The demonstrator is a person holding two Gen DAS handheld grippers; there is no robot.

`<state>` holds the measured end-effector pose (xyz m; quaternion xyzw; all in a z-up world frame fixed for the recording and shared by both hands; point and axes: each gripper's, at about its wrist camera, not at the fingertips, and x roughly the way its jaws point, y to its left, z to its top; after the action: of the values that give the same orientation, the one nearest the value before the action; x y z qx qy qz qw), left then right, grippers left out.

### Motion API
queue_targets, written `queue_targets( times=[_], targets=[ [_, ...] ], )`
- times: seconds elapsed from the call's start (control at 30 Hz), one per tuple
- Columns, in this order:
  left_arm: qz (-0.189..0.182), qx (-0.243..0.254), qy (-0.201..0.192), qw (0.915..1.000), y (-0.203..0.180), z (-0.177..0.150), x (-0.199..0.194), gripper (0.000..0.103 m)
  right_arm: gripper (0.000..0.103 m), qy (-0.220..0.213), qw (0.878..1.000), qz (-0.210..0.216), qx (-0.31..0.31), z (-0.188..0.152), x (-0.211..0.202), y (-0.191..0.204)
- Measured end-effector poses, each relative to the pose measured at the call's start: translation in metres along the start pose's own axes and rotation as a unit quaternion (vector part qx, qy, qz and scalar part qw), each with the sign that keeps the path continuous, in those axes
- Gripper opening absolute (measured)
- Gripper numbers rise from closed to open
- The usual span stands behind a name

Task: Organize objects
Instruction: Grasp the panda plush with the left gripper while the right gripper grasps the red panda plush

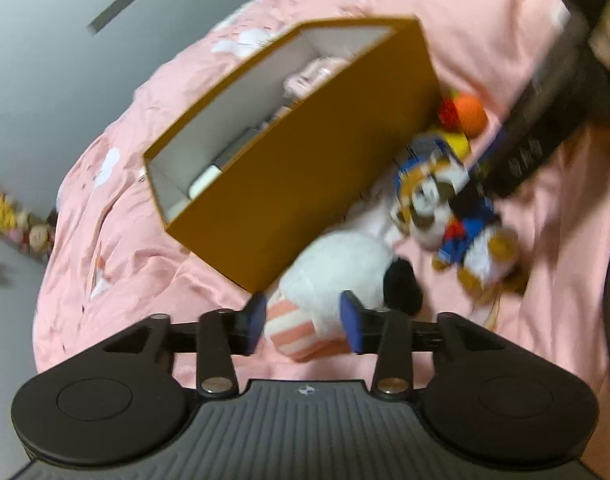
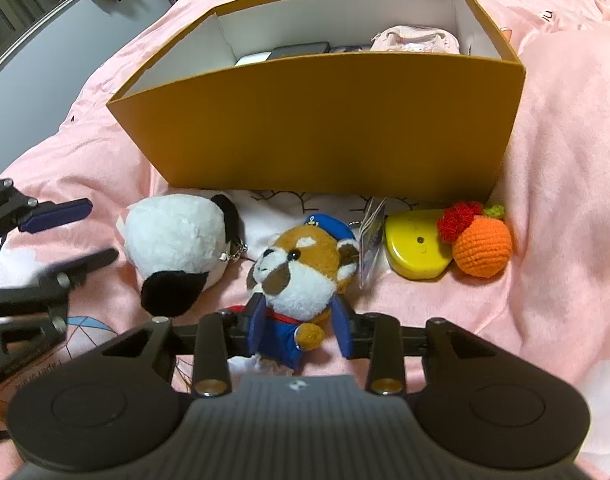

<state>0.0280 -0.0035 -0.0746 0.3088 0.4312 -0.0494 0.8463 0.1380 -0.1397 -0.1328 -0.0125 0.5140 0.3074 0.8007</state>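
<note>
Pink bedding [image 2: 553, 128] covers the bed, and on it stands one orange cardboard box [image 2: 325, 120], open at the top, with several small items inside that are hard to make out. In front of the box four things lie in a row: one white-and-black plush [image 2: 177, 240], one brown-and-white plush animal in a blue cap and blue jacket [image 2: 301, 276], one yellow plastic piece [image 2: 415, 246] and one crocheted orange-and-red fruit [image 2: 479, 240]. The right hand-held gripper [image 2: 301, 332] sits low over the bedding with its blue fingers [image 2: 257, 330] spread apart on either side of the jacketed plush's body; whether the pads touch the fabric I cannot tell. The left hand-held gripper [image 1: 303, 322] is also spread wide, its two fingers flanking the near, pink-striped end of the white-and-black plush [image 1: 337, 276] without gripping it. From the left wrist view the box [image 1: 305, 160] stands just beyond that plush, and the jacketed plush [image 1: 445, 208] lies to its right, blurred. In the right wrist view the left hand-held gripper [image 2: 71, 234] shows at the left edge, just beside the white-and-black plush.
</note>
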Motion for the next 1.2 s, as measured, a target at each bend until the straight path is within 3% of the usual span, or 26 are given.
queue_targets(
  times=[0.1,0.23,0.4,0.53,0.6,0.87,0.93,1.03,1.2],
  targets=[
    [0.007,0.079,0.010,0.9968,-0.018,-0.005,0.006,0.059,0.040,0.001,1.000,0.000,0.000,-0.001,-0.001,-0.001],
    [0.015,0.173,0.018,0.9846,-0.045,-0.012,0.017,0.062,0.041,0.003,1.000,0.000,0.001,-0.001,0.000,-0.002],
    [0.041,0.186,0.009,0.9817,-0.056,-0.008,0.033,0.064,0.043,0.007,1.000,0.002,0.002,-0.003,0.001,-0.002],
    [0.058,0.192,0.005,0.9796,-0.061,-0.005,0.049,0.073,0.046,0.013,1.000,0.004,0.001,-0.003,0.004,-0.002],
    [0.066,0.198,0.006,0.9779,-0.064,-0.004,0.057,0.071,0.048,0.016,1.000,0.005,0.001,-0.003,0.005,-0.002],
    [0.052,0.138,0.005,0.9891,-0.054,0.001,0.054,0.064,0.048,0.024,0.999,0.030,0.030,0.000,0.013,-0.009],
    [0.033,0.094,0.004,0.9950,-0.044,0.004,0.047,0.061,0.038,0.027,0.998,0.040,0.031,0.000,0.015,-0.009],
    [0.005,0.018,0.012,0.9998,-0.025,0.006,0.039,0.059,0.035,0.022,0.999,0.038,0.025,-0.001,0.012,-0.006],
    [-0.042,-0.090,0.009,0.9950,0.006,0.005,0.022,0.057,0.032,0.014,0.999,0.037,0.016,-0.002,0.006,-0.002]
  ],
)
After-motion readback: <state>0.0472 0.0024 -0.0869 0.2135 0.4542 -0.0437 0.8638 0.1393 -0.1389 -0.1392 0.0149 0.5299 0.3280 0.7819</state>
